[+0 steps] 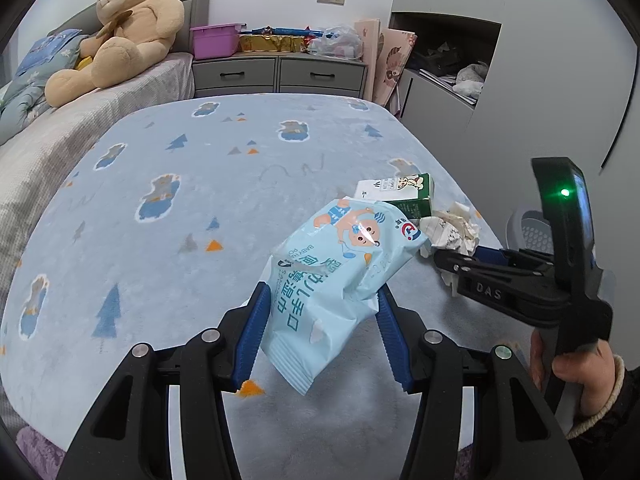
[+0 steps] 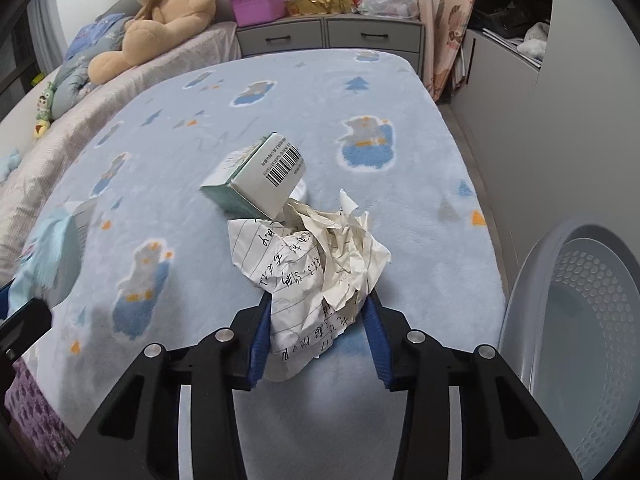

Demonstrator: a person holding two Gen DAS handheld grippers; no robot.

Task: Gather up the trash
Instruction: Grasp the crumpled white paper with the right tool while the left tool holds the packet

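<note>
My left gripper (image 1: pixel 320 300) is shut on a light blue baby-wipes packet (image 1: pixel 340 264) and holds it above the blue bed blanket (image 1: pixel 200 184). My right gripper (image 2: pixel 318 300) is shut on a crumpled ball of lined paper (image 2: pixel 312 264) with handwriting, lifted near the bed's right edge. In the left wrist view the right gripper (image 1: pixel 436 256) and its paper (image 1: pixel 452 228) show at the right. A green and white carton (image 2: pixel 264 176) lies tilted on the blanket just behind the paper; it also shows in the left wrist view (image 1: pixel 400 196). The wipes packet shows blurred at the left of the right wrist view (image 2: pixel 44 256).
A grey perforated plastic basket (image 2: pixel 580 320) stands beside the bed at the right, also in the left wrist view (image 1: pixel 532 232). A teddy bear (image 1: pixel 124 28) sits on the far left bed. Grey drawers (image 1: pixel 280 72) with clutter and a grey cabinet (image 1: pixel 460 80) stand behind.
</note>
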